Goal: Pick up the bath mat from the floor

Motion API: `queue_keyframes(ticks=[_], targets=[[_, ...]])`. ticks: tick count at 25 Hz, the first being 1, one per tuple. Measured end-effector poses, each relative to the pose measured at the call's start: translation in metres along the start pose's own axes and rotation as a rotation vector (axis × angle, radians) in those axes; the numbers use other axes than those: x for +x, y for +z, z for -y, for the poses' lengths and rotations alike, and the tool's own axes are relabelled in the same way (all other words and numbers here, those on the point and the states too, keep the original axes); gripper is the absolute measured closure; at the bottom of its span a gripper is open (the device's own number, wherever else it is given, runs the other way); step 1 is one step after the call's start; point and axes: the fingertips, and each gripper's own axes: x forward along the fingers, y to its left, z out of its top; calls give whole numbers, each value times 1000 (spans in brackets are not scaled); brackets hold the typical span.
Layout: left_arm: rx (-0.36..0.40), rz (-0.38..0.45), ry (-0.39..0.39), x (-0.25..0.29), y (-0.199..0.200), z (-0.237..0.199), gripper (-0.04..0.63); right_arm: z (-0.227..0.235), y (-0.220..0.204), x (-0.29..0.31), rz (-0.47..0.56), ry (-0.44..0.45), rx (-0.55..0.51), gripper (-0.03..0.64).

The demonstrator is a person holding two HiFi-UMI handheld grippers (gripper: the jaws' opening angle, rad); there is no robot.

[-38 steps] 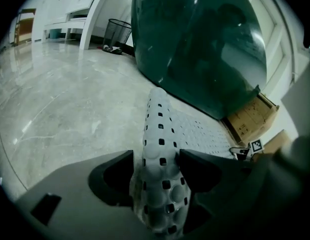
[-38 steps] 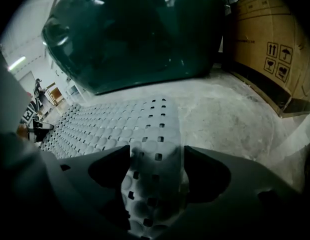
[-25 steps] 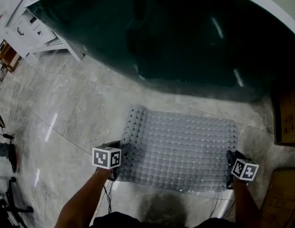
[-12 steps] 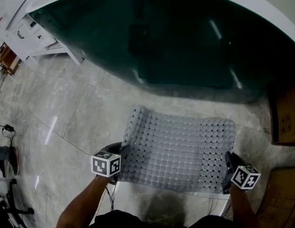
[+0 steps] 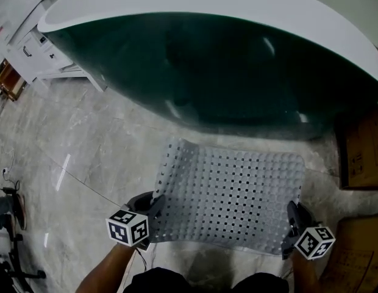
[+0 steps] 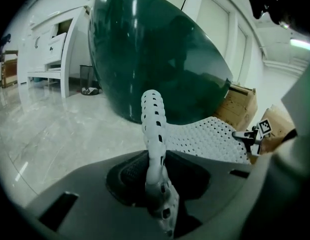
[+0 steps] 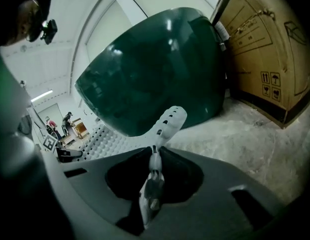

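Observation:
The bath mat (image 5: 231, 200) is a pale grey perforated sheet with bumps, stretched between my two grippers in the head view. My left gripper (image 5: 153, 207) is shut on the mat's near left edge, and my right gripper (image 5: 292, 224) is shut on its near right edge. In the left gripper view the mat's edge (image 6: 154, 119) rises out of the pinched jaws of the left gripper (image 6: 154, 171). In the right gripper view a thin fold of mat (image 7: 167, 124) stands up from the closed right gripper (image 7: 154, 166). The mat's far edge curls near the tub.
A large dark green bathtub (image 5: 207, 72) with a white rim fills the space just beyond the mat. A white cabinet (image 5: 36, 47) stands at the far left. Cardboard boxes (image 5: 360, 145) sit at the right. The floor (image 5: 85, 139) is glossy grey marble.
Both grippers have shut on the mat's near edge and pulled back towards me. The mat has come up from lying flat, and dark holes now show through it.

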Motion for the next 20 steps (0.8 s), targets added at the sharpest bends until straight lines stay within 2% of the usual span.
queue_keyframes(ticks=[4, 10, 14, 20], targets=[[-5, 48, 6, -31, 35, 7, 499, -23, 39, -23, 34, 2, -9, 566], [48, 122, 9, -75, 89, 32, 502, -58, 95, -56, 84, 22, -53, 566], [39, 177, 11, -108, 125, 50, 502, -80, 133, -79, 111, 30, -60, 566], [37, 204, 16, -162, 165, 77, 505, -113, 184, -119, 117, 42, -80, 566]])
